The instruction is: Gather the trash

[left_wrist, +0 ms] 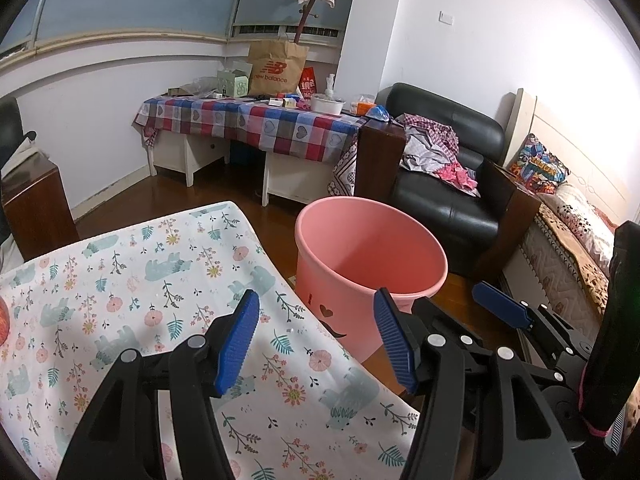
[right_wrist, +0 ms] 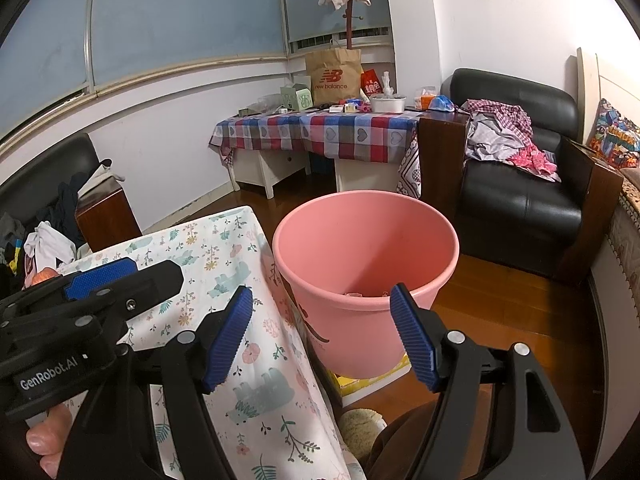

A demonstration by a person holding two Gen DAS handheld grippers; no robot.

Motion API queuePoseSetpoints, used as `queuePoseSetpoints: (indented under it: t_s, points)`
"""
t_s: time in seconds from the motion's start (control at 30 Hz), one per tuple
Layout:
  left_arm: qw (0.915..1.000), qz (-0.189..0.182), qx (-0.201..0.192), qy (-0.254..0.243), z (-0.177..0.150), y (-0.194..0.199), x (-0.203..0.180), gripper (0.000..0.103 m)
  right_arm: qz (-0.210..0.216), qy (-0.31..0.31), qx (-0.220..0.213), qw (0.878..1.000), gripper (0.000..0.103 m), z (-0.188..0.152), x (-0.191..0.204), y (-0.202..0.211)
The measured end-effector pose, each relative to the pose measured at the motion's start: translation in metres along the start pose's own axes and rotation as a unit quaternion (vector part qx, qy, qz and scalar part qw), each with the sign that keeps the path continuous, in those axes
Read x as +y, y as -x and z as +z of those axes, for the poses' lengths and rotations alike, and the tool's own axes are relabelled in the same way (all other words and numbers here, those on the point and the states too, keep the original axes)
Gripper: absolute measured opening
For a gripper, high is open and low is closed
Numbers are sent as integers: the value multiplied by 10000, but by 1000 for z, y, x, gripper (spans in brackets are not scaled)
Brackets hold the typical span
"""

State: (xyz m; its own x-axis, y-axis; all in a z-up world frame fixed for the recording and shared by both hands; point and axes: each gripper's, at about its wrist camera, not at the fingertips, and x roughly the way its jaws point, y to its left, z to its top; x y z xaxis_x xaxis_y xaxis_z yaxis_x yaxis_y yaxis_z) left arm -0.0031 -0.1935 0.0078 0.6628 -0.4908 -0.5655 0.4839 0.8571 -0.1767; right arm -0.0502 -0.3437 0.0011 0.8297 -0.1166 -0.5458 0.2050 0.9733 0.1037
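A pink trash bucket (left_wrist: 370, 256) stands on the wooden floor beside a table with a floral cloth (left_wrist: 132, 280). It also shows in the right wrist view (right_wrist: 366, 248), with some scraps at its bottom (right_wrist: 356, 294). My left gripper (left_wrist: 316, 338) is open and empty, over the table's right edge, just short of the bucket. My right gripper (right_wrist: 320, 336) is open and empty, above the bucket's near rim. The right gripper shows at the right of the left wrist view (left_wrist: 504, 308); the left gripper shows at the left of the right wrist view (right_wrist: 100, 276).
A black armchair (left_wrist: 448, 176) with clothes stands behind the bucket. A desk with a checked cloth (left_wrist: 256, 124) and clutter lines the far wall. A bed (left_wrist: 568, 248) is at the right. A yellow and white box (right_wrist: 372, 384) lies under the bucket. A red fruit (left_wrist: 3, 320) sits at the table's left edge.
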Motion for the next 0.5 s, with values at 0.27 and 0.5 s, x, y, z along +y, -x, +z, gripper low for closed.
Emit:
queuePoseSetpoints:
  t_s: [0.27,0.5]
  points:
    - [10000,0,16,-4,-2,-1,0,59,1,1,14,10000,72,-4,-1,-1]
    - [10000,1,28,-9,-5,-1,-1,59,-1,2,17,10000,72,-3,0,-1]
